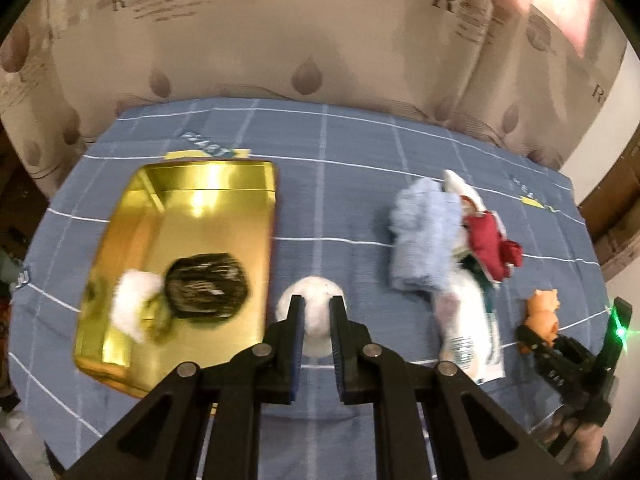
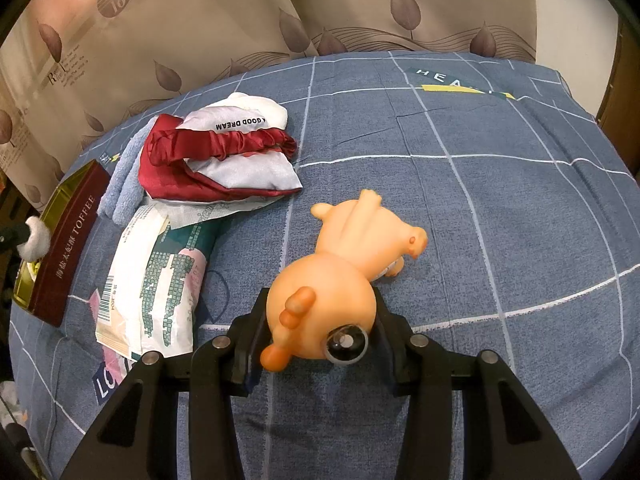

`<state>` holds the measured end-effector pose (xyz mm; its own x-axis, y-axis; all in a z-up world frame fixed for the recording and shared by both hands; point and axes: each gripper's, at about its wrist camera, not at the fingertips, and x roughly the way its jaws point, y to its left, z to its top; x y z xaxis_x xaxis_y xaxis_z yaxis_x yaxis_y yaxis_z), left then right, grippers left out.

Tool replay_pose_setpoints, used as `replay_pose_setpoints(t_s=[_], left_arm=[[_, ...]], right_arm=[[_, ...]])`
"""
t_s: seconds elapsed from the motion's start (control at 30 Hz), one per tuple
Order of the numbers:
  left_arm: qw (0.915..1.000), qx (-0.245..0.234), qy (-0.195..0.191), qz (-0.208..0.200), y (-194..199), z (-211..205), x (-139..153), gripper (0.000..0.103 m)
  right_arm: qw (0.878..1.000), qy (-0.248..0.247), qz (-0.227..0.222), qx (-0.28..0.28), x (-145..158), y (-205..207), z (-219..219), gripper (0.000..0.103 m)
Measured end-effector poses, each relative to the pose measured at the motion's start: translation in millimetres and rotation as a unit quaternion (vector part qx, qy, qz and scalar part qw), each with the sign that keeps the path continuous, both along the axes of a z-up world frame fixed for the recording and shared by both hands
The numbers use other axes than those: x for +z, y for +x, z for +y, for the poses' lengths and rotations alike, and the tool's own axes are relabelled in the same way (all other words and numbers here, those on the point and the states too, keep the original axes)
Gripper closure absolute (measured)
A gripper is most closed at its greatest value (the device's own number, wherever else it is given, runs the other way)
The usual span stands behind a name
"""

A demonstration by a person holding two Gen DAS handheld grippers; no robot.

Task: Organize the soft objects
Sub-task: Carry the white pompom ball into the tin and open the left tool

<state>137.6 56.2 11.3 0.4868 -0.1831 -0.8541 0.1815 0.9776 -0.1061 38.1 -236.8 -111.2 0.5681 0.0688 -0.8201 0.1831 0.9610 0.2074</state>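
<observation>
My left gripper (image 1: 317,302) is shut on a white fluffy ball (image 1: 316,320), held above the blue checked cloth just right of the gold tin (image 1: 188,216). In the tin lie a black round pouch (image 1: 206,286) and a white fluffy piece (image 1: 134,304). In the right wrist view my right gripper (image 2: 320,296) is shut on the round end of an orange rubber pig toy (image 2: 340,276), whose body lies on the cloth. That pig (image 1: 542,310) and the right gripper (image 1: 540,340) also show at the far right of the left wrist view.
Between the grippers lie a light blue towel (image 1: 424,236), a red and white eye mask (image 2: 224,156) and a white printed packet (image 2: 160,280). The tin's dark red side reads TOFFEE (image 2: 72,240). A leaf-patterned curtain (image 2: 240,12) hangs behind the cloth-covered surface (image 2: 500,200).
</observation>
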Motion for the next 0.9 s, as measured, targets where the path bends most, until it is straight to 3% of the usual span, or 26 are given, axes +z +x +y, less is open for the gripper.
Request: replay_pose_setpoints(t_s=[0.3, 0.9], left_arm=[[0.9990, 0.042, 0.017, 0.002, -5, 58, -4, 0.091], [0.9927, 0.108, 0.050, 0.021, -15, 131, -36, 0.090]], right_arm=[[1.000, -0.003, 0.000, 0.001, 0, 0, 1, 0.060], [1.000, -0.005, -0.001, 0.001, 0, 0, 1, 0.060]])
